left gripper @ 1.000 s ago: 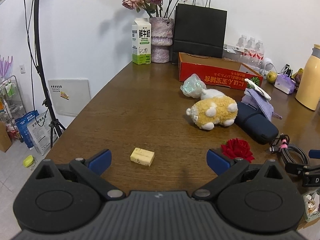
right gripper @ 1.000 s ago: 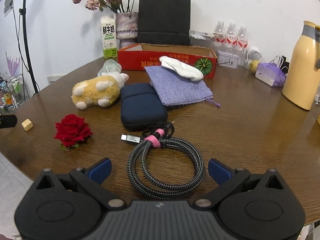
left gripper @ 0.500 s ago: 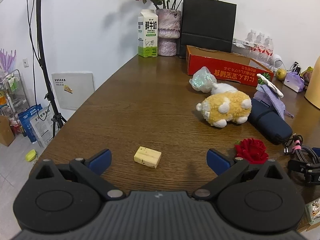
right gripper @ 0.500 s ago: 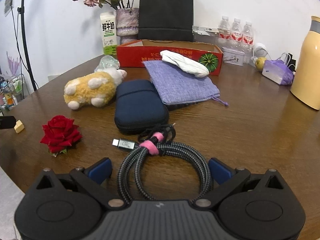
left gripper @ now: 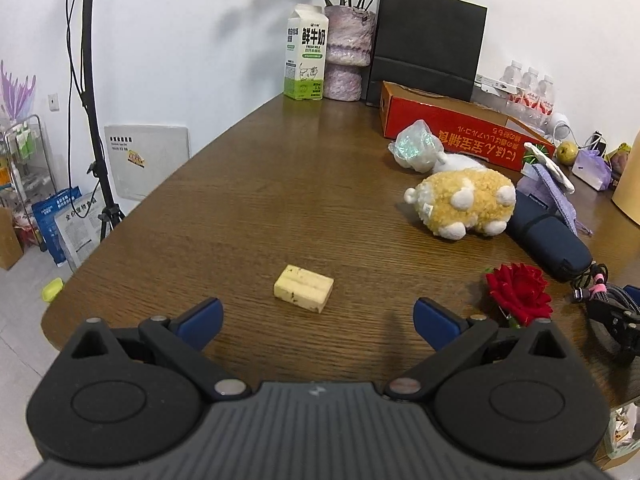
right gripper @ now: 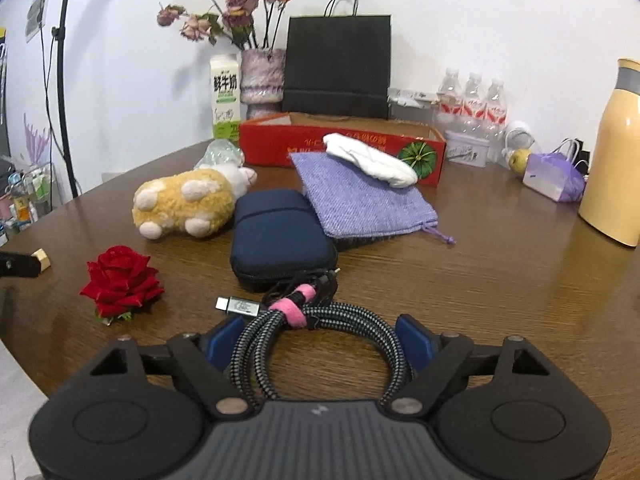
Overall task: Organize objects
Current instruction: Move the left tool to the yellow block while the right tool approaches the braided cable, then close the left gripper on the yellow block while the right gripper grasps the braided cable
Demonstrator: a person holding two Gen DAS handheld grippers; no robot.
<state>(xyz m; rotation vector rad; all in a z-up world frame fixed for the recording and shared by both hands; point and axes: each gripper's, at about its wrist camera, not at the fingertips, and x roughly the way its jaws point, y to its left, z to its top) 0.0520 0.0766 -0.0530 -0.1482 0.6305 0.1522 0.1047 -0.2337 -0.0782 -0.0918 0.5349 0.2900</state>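
We read "鲜牛奶" in big dark characters and "FRESH MILK" beneath on the milk carton (left gripper: 305, 58) at the far end of the table. The red box (left gripper: 456, 130) to its right bears yellow print, upside down and unreadable to us.

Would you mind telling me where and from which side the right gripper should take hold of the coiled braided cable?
Grip the coiled cable across its loop, from above on the near side. It lies flat between the open right gripper fingers. The pink strap holds the strands in one bundle, so squeezing both sides of the loop should lift it whole.
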